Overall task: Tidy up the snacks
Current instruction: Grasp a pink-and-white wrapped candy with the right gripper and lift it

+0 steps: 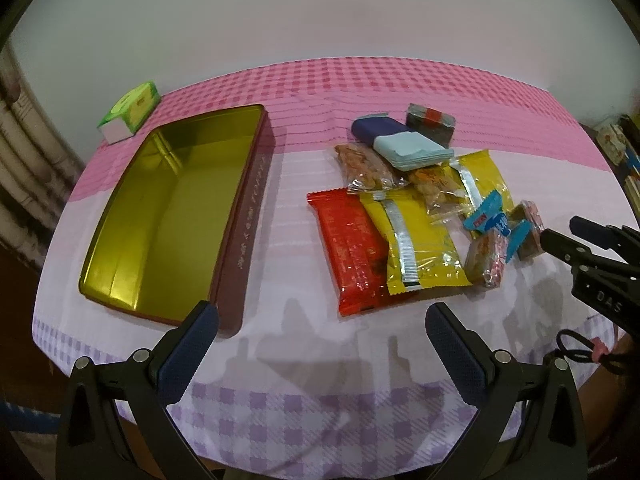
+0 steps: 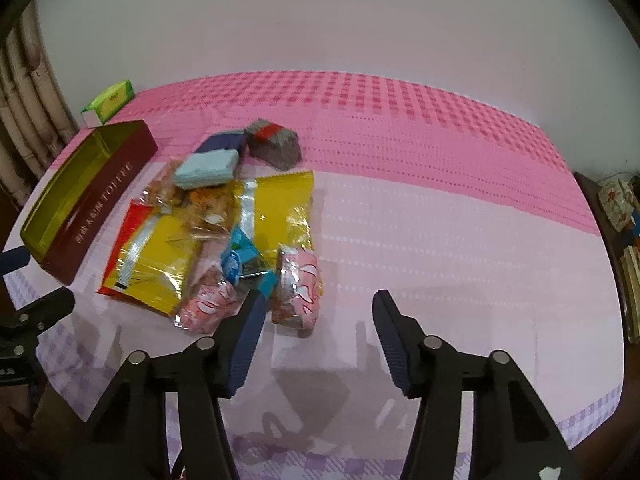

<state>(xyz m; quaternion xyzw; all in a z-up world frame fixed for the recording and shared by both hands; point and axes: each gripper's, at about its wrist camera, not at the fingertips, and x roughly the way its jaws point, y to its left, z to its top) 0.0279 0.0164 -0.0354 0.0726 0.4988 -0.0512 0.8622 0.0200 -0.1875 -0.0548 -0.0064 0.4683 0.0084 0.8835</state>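
Pink-wrapped snack lies just ahead between the parted, empty right gripper fingers; left gripper gapes empty, farther off.

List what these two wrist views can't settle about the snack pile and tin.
- Red packet: right part hidden under the yellow packet, left wrist view; almost fully covered in the right wrist view.
- Clear-wrapped snacks: contents unreadable, overlapped and blurred, right wrist view.
- Tin: floor hidden by its near wall, right wrist view.
- Green box: print too small, both views.
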